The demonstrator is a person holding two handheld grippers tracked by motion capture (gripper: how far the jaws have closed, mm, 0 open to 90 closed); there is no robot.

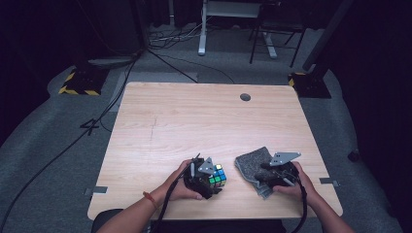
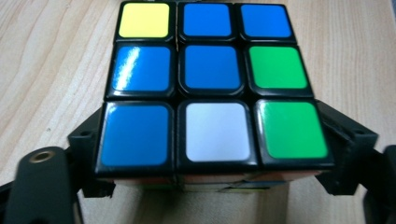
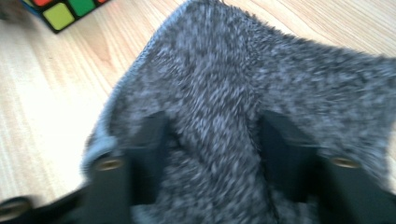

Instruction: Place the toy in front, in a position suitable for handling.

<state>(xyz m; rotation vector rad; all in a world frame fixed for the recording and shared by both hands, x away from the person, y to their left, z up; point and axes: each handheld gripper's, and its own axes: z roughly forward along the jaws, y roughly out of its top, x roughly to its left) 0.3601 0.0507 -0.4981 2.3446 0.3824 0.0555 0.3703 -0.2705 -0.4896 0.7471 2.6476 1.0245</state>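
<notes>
one puzzle cube [image 1: 217,175], one grey cloth [image 1: 254,165], two tools, one table [image 1: 194,121]

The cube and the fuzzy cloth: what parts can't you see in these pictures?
- Puzzle cube, left gripper view: its underside and far sides are hidden by its own top face.
- Grey cloth, right gripper view: blurred, and cut off by the bottom and right edges.
- Right gripper, high view: its jaws are hidden under its grey plate and the hand.

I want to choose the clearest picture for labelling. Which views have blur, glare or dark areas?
Right gripper view: the grey cloth is smeared by blur. Left gripper view: the cube is mostly sharp, with white glare streaks on its blue and green stickers. High view: the table is evenly lit, the room around it very dark.
</notes>
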